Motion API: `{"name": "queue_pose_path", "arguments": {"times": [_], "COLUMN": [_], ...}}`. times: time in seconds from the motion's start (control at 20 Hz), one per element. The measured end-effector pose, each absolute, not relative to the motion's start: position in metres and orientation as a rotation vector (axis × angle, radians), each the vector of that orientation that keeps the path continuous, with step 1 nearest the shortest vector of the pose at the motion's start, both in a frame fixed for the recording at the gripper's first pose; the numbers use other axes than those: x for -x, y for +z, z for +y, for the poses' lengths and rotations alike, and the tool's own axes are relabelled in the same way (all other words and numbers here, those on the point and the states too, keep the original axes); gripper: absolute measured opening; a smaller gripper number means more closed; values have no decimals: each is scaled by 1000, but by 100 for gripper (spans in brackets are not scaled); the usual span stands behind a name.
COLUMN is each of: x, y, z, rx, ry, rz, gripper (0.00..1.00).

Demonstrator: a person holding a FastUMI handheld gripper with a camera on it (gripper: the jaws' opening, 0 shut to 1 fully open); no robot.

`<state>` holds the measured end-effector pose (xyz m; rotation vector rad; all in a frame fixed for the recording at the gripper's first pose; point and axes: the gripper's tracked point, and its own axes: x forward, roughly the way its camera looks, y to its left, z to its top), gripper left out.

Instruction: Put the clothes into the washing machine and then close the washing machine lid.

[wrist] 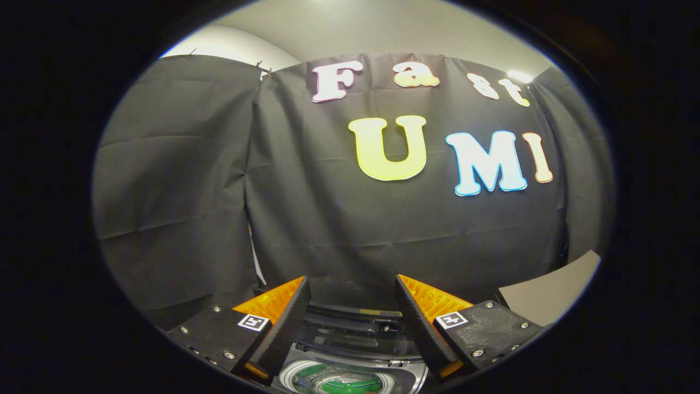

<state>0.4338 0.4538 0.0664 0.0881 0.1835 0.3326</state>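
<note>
Black cloth hangs behind the washing machine [350, 377]; above its open drum, the gripper [350, 317] gapes wide, empty. Clothes, likely soft, want a bunched fold.

Fingers [298, 323]: standing wide apart with nothing between them.
Washing machine [350, 377]: sitting below and between the fingers, its lid [355, 334] lying open toward the back.
Booth wall [339, 219]: hanging behind the machine.
Bench [552, 293]: lying to the machine's right.
</note>
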Motion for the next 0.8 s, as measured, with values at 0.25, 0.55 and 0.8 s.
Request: {"name": "queue_pose_path", "arguments": {"times": [0.25, 0.55, 0.8], "x": [-489, -514, -505], "y": [32, -17, -34], "z": [474, 502, 504], "rx": [-102, -119, -78], "ry": [279, 250, 231], "rz": [290, 441, 471], "gripper": [95, 96, 95]}}
